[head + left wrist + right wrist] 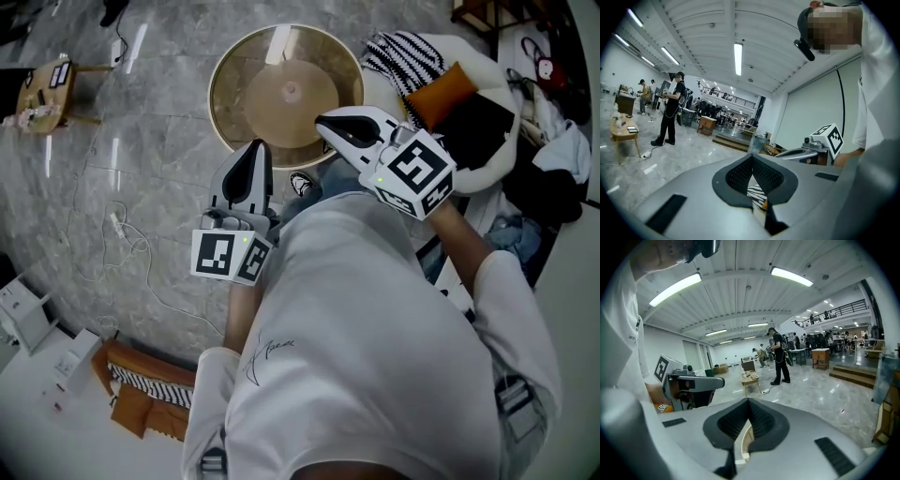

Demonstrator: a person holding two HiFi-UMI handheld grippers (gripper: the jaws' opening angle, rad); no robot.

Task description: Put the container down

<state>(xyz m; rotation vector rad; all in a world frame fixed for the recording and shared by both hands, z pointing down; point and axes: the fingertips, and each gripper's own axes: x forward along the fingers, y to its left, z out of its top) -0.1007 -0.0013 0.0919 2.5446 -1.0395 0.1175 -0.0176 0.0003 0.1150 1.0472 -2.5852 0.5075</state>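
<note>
Matt grey plastic shells the left gripper (255, 150), its pads (738, 176) ribbed and black; beneath it the stone floor (141, 141) gleams, the tan container (244, 89) glossy.

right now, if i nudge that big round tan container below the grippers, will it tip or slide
Likely slide, not tip: the round container looks wide and shallow with a broad flat base. Its surface reflects a light, so it may be slick to grip. The rim keeps an even circle, so probably rigid.

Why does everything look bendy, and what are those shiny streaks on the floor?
Head view: wide lens curves the room; light glares off the polished floor. Left gripper view: ceiling lamp blown out white. Right gripper view: black corners, bowed ceiling.
</note>
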